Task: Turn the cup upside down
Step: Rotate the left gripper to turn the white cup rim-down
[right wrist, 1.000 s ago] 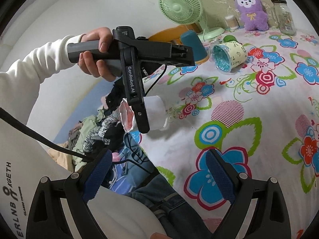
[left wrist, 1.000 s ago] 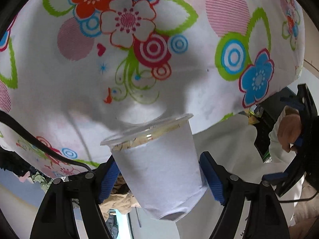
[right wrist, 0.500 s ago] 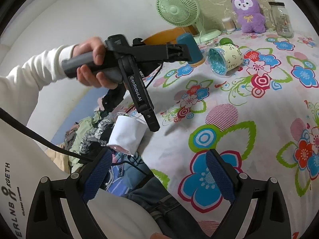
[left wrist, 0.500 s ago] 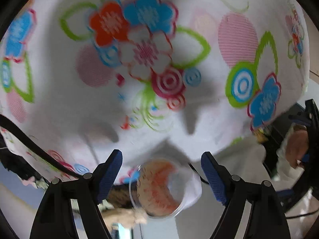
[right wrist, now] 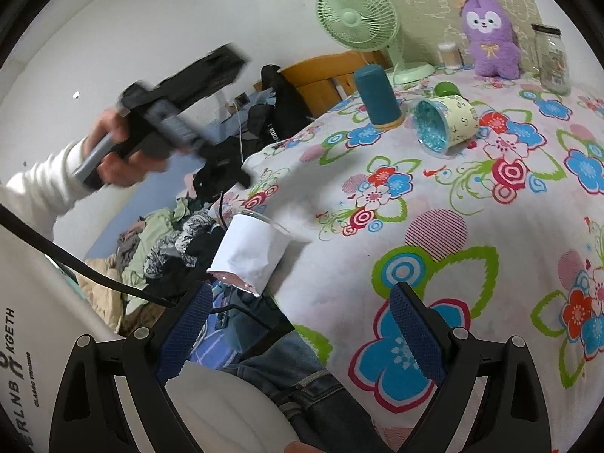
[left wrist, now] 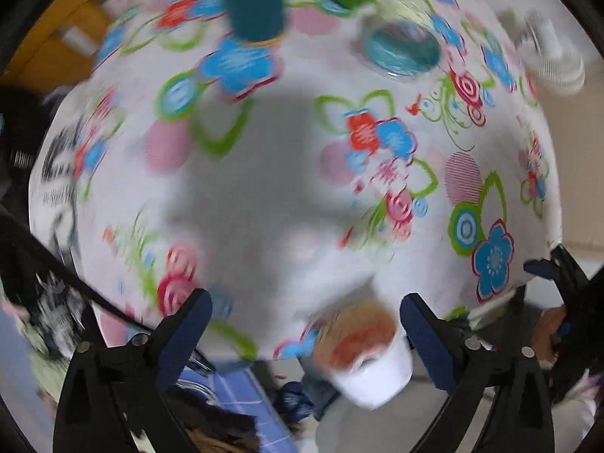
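A clear plastic cup with a white paper sleeve (right wrist: pixel 251 255) lies tilted at the near left edge of the flowered table, its base hanging out past the edge. In the left wrist view the cup (left wrist: pixel 368 355) shows blurred, rim towards the camera, between my fingers but held by neither. My left gripper (left wrist: pixel 304 334) is open and empty above it. In the right wrist view the left gripper's body (right wrist: pixel 177 113) is up to the left, blurred by motion. My right gripper (right wrist: pixel 298 334) is open and empty, near the table's front edge.
A teal upright cup (right wrist: pixel 377 96), a patterned cup on its side (right wrist: pixel 445 124), a green fan (right wrist: pixel 358 15), a purple plush (right wrist: pixel 490 34) and a glass jar (right wrist: pixel 551 56) stand at the far side. Clothes (right wrist: pixel 166 245) lie piled beyond the left edge.
My left gripper opened and let go of the white-sleeved cup, then lifted away up and left. The cup dropped onto the table edge. My right gripper has barely moved.
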A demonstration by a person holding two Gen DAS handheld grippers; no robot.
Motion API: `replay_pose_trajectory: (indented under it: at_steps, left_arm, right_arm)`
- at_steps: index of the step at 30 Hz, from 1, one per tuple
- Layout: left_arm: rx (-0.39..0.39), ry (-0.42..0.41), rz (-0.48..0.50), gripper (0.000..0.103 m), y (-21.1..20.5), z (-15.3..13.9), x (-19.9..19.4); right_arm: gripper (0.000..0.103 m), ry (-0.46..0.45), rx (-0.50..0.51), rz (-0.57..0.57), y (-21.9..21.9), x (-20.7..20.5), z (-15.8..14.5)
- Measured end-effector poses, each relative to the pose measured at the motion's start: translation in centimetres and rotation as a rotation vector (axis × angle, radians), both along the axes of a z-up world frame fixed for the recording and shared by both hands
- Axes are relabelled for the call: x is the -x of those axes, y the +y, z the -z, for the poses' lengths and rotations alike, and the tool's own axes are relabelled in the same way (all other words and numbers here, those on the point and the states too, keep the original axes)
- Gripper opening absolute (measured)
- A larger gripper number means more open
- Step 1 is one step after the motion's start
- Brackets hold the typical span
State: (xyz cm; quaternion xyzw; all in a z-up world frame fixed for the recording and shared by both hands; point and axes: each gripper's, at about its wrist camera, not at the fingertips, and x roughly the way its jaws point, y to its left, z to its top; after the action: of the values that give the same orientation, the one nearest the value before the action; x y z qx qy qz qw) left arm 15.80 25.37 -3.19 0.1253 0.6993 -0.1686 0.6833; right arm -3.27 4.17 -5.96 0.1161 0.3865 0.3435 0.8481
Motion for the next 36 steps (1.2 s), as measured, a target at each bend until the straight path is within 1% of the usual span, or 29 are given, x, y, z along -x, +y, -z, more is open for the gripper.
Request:
replay_pose_trajectory:
  at_steps: [2,3,5,6,7,8,10,13,16,20,22,23,25,26,28,29,36]
  left_arm:
    - [0.058,0.02,-0.052,0.102,2.4,-0.4,2.2]
    - [0.102,0.046,-0.073,0.102,3.4,-0.4,3.2]
    - [0.185,0.083,-0.096,0.103,3.8,-0.2,6.7]
    - [0.213,0.087,-0.103,0.103,3.5,0.1,8.3]
    - [0.221,0.086,-0.106,0.103,3.2,0.4,9.3]
    - [0.224,0.08,-0.108,0.103,2.3,1.1,11.3]
    - [0.236,0.074,-0.111,0.103,1.5,2.4,12.4]
    - [0.282,0.085,-0.146,0.103,1.1,3.9,13.2]
    - [0.324,0.089,-0.143,0.103,-0.3,5.1,13.4]
    - [0.308,0.066,-0.118,0.101,-2.1,5.7,13.1]
    - [0.29,0.057,-0.114,0.092,-2.5,5.8,12.9]
    - [0.282,0.053,-0.11,0.09,-2.6,5.7,12.6]
    - [0.265,0.042,-0.104,0.082,-2.7,5.4,12.2]
    - [0.253,0.031,-0.098,0.081,-2.8,5.2,12.0]
    - [0.238,0.023,-0.09,0.075,-3.3,5.2,11.6]
    - [0.233,0.027,-0.086,0.074,-3.5,5.3,11.3]
    - [0.189,0.038,-0.045,0.072,-4.6,5.2,10.8]
  right_arm:
    - [0.096,-0.001,0.005,-0.006,0.3,-0.1,0.0]
    - [0.096,-0.002,0.005,-0.01,0.4,-0.2,-0.1]
    - [0.096,-0.004,0.005,-0.016,0.6,-0.2,-0.2]
    - [0.096,-0.005,0.005,-0.021,0.7,-0.2,-0.2]
    - [0.096,-0.006,0.007,-0.023,0.8,-0.2,-0.3]
    - [0.096,-0.008,0.011,-0.026,0.9,-0.1,-0.3]
    - [0.096,-0.015,0.019,-0.032,1.2,0.1,-0.5]
    - [0.096,-0.034,0.044,-0.031,1.4,0.7,-0.8]
    - [0.096,-0.047,0.056,-0.023,1.4,1.1,-0.9]
    - [0.096,-0.048,0.054,-0.006,0.9,1.4,-0.7]
    - [0.096,-0.042,0.045,0.004,0.6,1.3,-0.6]
    - [0.096,-0.04,0.04,0.007,0.5,1.3,-0.5]
    - [0.096,-0.035,0.028,0.012,0.3,1.1,-0.3]
    - [0.096,-0.035,0.025,0.014,0.2,1.1,-0.3]
    - [0.096,-0.033,0.018,0.017,0.0,0.9,-0.3]
    - [0.096,-0.031,0.015,0.019,-0.1,0.9,-0.2]
    - [0.096,-0.023,-0.015,0.031,-1.0,0.7,-0.2]
